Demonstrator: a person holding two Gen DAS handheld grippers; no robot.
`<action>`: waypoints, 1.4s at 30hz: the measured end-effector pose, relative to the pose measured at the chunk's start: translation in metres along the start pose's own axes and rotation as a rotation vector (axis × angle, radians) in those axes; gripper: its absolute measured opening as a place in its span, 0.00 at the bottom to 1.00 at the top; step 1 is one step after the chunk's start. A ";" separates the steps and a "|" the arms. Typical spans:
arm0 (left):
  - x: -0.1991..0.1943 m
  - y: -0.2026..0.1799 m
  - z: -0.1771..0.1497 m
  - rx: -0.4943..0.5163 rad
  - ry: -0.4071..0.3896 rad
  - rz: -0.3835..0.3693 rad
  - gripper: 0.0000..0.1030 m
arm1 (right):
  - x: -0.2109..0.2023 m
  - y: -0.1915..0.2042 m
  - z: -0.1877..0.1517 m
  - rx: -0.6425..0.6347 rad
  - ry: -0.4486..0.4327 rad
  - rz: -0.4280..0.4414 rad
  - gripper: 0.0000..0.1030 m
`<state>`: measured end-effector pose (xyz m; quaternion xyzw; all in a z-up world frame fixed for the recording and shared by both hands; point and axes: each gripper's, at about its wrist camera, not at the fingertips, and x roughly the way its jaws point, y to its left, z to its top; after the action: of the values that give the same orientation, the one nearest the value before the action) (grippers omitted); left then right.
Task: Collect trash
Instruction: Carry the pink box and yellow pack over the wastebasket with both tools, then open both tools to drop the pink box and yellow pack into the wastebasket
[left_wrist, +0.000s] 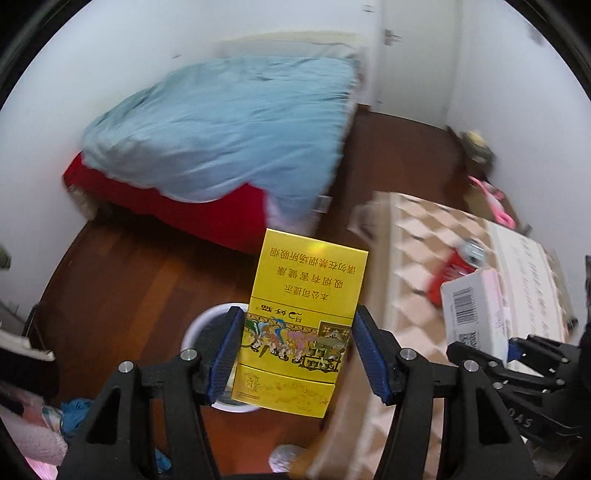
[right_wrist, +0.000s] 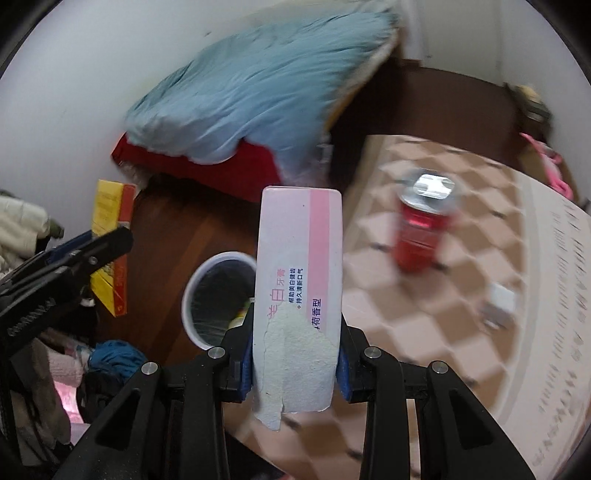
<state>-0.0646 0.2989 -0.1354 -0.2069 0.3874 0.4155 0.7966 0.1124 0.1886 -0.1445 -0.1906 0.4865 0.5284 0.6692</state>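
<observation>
The left gripper (left_wrist: 295, 350) had its jaws closed on a yellow cigarette carton (left_wrist: 301, 325), blue pads pressing both long sides near its lower half, the carton standing upright above the wooden floor (left_wrist: 122, 288). Just behind and below it sat a white waste bin (left_wrist: 207, 325), lined in black. The right gripper (right_wrist: 295, 354) had its jaws clamped on a white-and-pink toothpaste box (right_wrist: 299, 295), its near end torn, held beside the bin's right edge in the right wrist view. Farther right, on the checkered counter (right_wrist: 424, 332), a red drink can (right_wrist: 423, 225) stood upright, well apart from both grippers. At the far side lay a bed (left_wrist: 229, 125) under a pale blue quilt.
</observation>
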 end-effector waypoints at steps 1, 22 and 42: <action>0.006 0.012 0.001 -0.018 0.005 0.009 0.55 | 0.015 0.012 0.006 -0.006 0.011 0.006 0.35; 0.241 0.214 -0.086 -0.578 0.456 -0.163 0.55 | 0.318 0.138 0.007 -0.122 0.340 0.061 0.36; 0.175 0.229 -0.091 -0.434 0.334 0.184 0.96 | 0.294 0.146 0.013 -0.205 0.295 -0.022 1.00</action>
<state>-0.2318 0.4575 -0.3310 -0.4022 0.4321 0.5194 0.6179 -0.0212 0.4056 -0.3518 -0.3388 0.5209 0.5340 0.5734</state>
